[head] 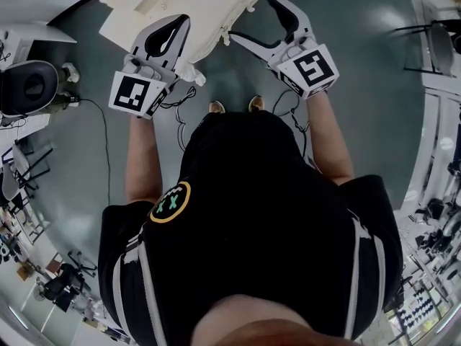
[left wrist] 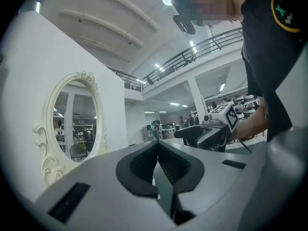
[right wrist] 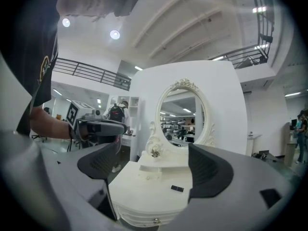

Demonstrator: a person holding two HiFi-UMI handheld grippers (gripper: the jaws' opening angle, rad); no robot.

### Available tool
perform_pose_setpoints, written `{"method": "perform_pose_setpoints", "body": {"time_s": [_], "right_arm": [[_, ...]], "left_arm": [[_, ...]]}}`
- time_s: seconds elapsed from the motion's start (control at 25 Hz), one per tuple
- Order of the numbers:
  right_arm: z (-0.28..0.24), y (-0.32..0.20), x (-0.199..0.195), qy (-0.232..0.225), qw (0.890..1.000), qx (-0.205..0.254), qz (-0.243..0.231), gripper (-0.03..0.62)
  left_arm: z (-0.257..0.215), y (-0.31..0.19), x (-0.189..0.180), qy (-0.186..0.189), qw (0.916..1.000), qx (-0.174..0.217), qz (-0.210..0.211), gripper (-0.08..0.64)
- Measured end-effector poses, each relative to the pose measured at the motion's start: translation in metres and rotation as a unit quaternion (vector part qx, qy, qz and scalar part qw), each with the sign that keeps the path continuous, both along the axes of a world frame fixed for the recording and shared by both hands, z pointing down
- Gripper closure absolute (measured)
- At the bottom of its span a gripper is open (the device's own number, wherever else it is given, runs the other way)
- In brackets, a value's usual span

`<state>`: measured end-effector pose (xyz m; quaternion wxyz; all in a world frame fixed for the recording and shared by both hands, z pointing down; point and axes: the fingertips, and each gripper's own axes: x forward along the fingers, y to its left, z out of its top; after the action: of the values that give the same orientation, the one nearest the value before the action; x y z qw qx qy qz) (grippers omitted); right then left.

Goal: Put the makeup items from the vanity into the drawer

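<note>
White carved vanity (right wrist: 144,201): framed between our right gripper's (right wrist: 153,154) spread fingers, untouched.
Small flat black makeup item (right wrist: 177,188): on its top, nearer the right finger; possibly lipstick.
Left gripper (left wrist: 158,147): our fingers pressed together, empty.

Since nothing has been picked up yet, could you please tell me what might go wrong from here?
1. The small dark item lies flat on the vanity top; the open right gripper could push it along instead of pinching it.
2. The drawer looks closed and its knob is small; the left gripper, shut and empty, may slip off it.
3. The mirror stands close behind, so a deep reach might knock it.
</note>
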<state>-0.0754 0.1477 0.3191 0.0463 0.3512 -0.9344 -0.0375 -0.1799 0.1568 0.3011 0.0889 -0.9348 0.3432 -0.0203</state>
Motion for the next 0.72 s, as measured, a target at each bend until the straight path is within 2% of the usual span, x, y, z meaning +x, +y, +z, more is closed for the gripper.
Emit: {"method": "perform_pose_setpoints", "body": {"time_s": [0.08, 0.16, 0.72], "right_arm": [[0.004, 0.0, -0.004, 0.006, 1.0, -0.005, -0.01, 0.028], [0.008, 0.0, -0.006, 0.011, 1.0, -0.01, -0.016, -0.006], [0.017, -0.009, 0.015, 0.012, 0.999, -0.011, -0.031, -0.008]], "left_arm": [[0.001, -0.001, 0.0, 0.0, 1.0, 0.0, -0.001, 0.538], [0.001, -0.002, 0.0, -0.001, 1.0, 0.0, -0.002, 0.538], [0.012, -0.008, 0.018, -0.003, 0.9995, -0.018, -0.026, 0.538]]}}
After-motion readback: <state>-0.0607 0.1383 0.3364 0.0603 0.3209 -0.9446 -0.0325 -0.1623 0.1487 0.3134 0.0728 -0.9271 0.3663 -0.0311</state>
